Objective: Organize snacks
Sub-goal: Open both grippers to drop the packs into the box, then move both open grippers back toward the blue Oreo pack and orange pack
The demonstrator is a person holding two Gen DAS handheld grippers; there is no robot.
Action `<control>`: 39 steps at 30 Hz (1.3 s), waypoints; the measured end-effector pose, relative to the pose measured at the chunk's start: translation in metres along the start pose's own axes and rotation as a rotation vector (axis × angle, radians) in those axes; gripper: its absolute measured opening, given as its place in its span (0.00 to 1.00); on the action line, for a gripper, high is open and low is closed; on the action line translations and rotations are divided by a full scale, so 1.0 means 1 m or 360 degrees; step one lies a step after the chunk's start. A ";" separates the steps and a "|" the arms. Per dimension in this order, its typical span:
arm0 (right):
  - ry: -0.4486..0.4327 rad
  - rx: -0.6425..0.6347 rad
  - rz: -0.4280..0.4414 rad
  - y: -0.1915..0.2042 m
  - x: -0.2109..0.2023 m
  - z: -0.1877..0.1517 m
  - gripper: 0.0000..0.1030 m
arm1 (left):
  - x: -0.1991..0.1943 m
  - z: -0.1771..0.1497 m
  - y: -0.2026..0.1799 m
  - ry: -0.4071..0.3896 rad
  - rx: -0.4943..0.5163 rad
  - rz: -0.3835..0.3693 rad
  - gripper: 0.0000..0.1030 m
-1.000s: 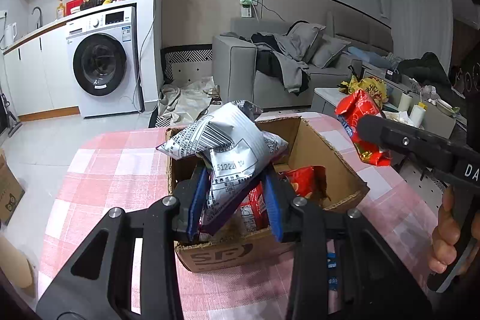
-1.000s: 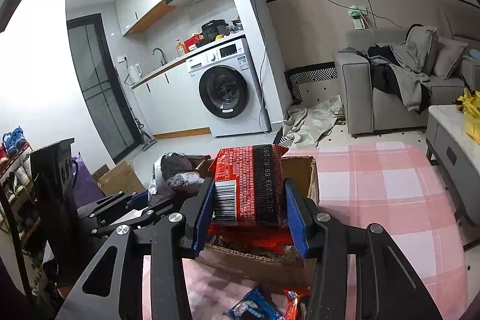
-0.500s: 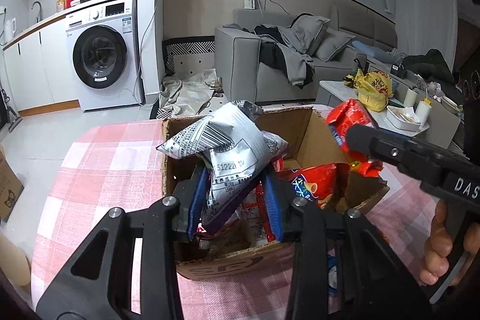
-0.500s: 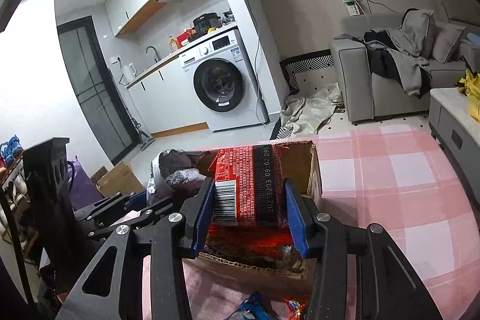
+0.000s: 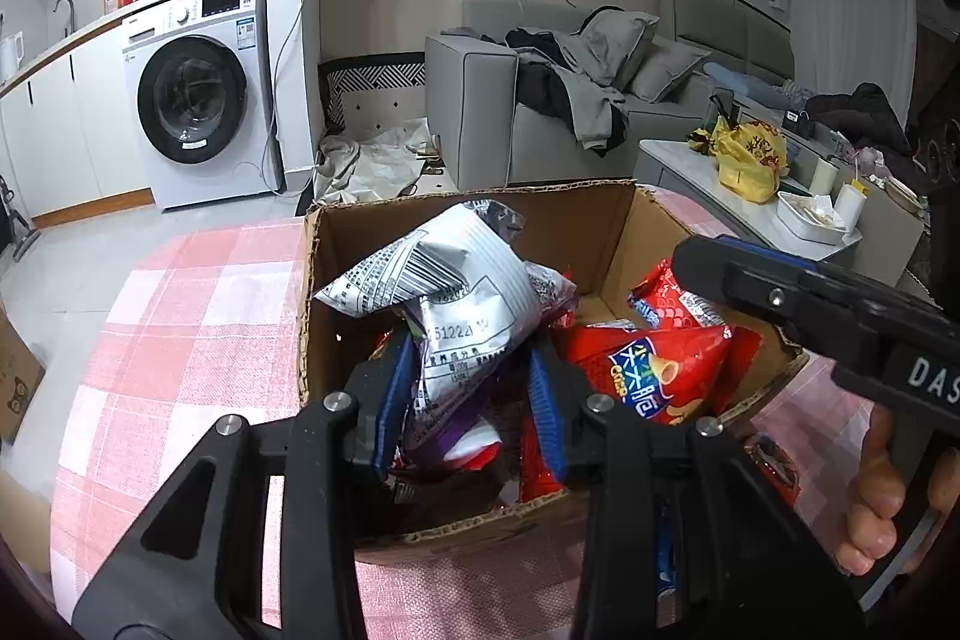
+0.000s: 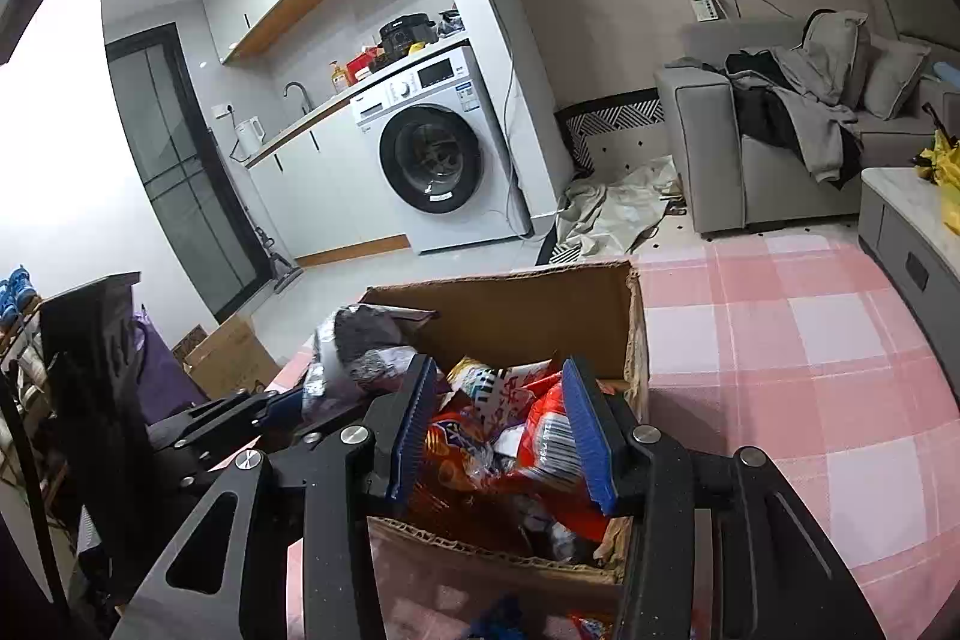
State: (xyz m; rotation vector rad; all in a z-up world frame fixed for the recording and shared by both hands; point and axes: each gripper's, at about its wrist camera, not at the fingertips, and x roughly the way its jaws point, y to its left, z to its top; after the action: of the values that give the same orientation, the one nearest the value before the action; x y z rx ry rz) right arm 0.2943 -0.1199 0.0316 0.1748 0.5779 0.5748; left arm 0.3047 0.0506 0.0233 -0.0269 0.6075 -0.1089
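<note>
An open cardboard box (image 5: 468, 214) stands on the pink checked tablecloth (image 5: 198, 316) and holds several snack packets. My left gripper (image 5: 471, 388) is shut on a silver-and-purple snack bag (image 5: 456, 292), holding it inside the box's left half. My right gripper (image 6: 501, 436) is open above the box (image 6: 522, 304), with nothing between its blue pads. A red snack bag (image 6: 540, 448) lies in the box just below it. In the left wrist view the red bags (image 5: 654, 370) lie at the box's right side under the right gripper's arm (image 5: 840, 304).
A blue packet (image 6: 498, 616) and a red packet (image 5: 774, 466) lie on the cloth in front of the box. A grey sofa (image 5: 540, 118) and a low table with a yellow bag (image 5: 750, 154) stand beyond. A washing machine (image 5: 192, 94) is at the far left.
My right gripper has opened and let the red snack bag drop into the box. Both grippers have come lower over the box. The left one still holds the silver bag.
</note>
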 end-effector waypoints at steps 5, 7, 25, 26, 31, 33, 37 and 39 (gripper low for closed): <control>0.0002 -0.0049 -0.0024 0.003 -0.006 0.001 0.51 | 0.002 0.000 0.005 0.0022 -0.0016 -0.0050 0.34; 0.0001 -0.0059 -0.0046 0.003 -0.010 0.001 0.64 | 0.001 -0.001 0.006 0.0031 -0.0008 -0.0058 0.42; 0.0039 -0.0017 -0.0149 -0.014 -0.070 -0.019 1.00 | -0.086 -0.026 -0.002 -0.0108 -0.0014 0.0000 0.99; 0.0043 -0.0021 -0.0154 -0.014 -0.073 -0.020 1.00 | -0.091 -0.028 -0.003 -0.0117 -0.0012 0.0004 0.99; 0.0061 -0.0037 -0.0170 -0.014 -0.089 -0.031 1.00 | -0.116 -0.038 -0.007 -0.0131 0.0013 0.0017 0.99; 0.0089 -0.0043 -0.0184 -0.016 -0.093 -0.038 1.00 | -0.122 -0.042 -0.013 -0.0123 0.0028 0.0013 0.99; 0.0123 -0.0029 -0.0206 -0.022 -0.097 -0.049 1.00 | -0.131 -0.051 -0.016 -0.0116 0.0037 0.0005 0.99; 0.0139 -0.0019 -0.0211 -0.025 -0.097 -0.054 1.00 | -0.133 -0.055 -0.017 -0.0115 0.0023 -0.0003 0.99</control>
State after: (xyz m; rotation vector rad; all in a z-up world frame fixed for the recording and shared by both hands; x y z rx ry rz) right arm 0.2092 -0.1949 0.0246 0.0996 0.6655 0.4586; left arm 0.1628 0.0487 0.0548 -0.0176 0.5343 -0.1133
